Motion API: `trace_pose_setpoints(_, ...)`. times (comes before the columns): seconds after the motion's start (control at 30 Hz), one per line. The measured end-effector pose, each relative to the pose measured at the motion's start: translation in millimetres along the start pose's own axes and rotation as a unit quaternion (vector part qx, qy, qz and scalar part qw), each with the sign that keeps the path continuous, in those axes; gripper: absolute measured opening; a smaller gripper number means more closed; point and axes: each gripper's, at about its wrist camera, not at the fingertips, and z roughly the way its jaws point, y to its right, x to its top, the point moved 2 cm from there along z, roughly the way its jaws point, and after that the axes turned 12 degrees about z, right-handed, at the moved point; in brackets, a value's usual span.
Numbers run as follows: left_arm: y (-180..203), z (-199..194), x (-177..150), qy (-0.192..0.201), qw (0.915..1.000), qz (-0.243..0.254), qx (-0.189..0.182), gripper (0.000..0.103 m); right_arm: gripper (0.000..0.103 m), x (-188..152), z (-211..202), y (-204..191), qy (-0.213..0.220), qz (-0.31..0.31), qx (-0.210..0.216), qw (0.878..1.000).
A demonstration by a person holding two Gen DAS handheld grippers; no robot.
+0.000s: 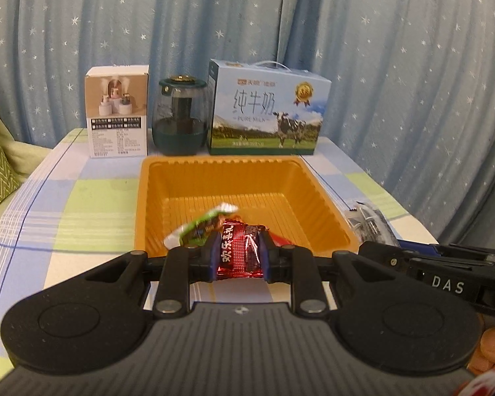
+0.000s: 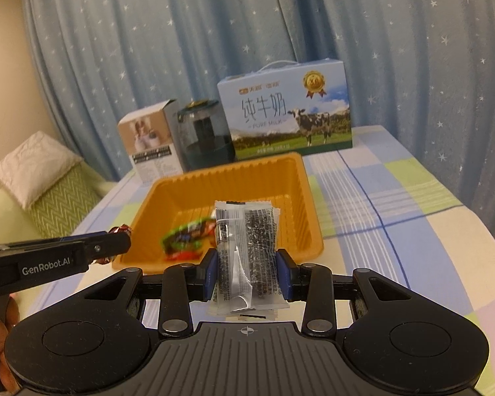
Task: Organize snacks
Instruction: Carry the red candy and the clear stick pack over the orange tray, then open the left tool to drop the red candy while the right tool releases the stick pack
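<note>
My left gripper (image 1: 239, 255) is shut on a red foil candy (image 1: 239, 250), held at the near edge of the orange tray (image 1: 214, 175). A green-wrapped snack (image 1: 203, 226) lies in the tray's near part, just beyond the candy. My right gripper (image 2: 247, 272) is shut on a clear packet of dark snack (image 2: 246, 250) with printed text, also held at the tray's near rim (image 2: 305, 198). In the right wrist view the left gripper (image 2: 115, 246) reaches in from the left with the red candy (image 2: 120, 230) at its tip, and the green-wrapped snack (image 2: 186, 236) shows in the tray.
Behind the tray stand a white product box (image 1: 118, 112), a dark green glass jar (image 1: 180, 115) and a blue milk carton box (image 1: 267, 109). A checked cloth (image 1: 82, 204) covers the table. A star-patterned curtain hangs behind; a green cushion (image 2: 62, 198) sits left.
</note>
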Motion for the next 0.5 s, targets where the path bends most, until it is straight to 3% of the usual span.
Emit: trace_pose_setpoints(0.5, -28.9, 53.9, 20.7, -0.013, 0.9998, -0.018, 0.000, 0.022, 0.037, 30.8, 55.0, -7.8, 0.008, 0.020, -0.003, 1.000)
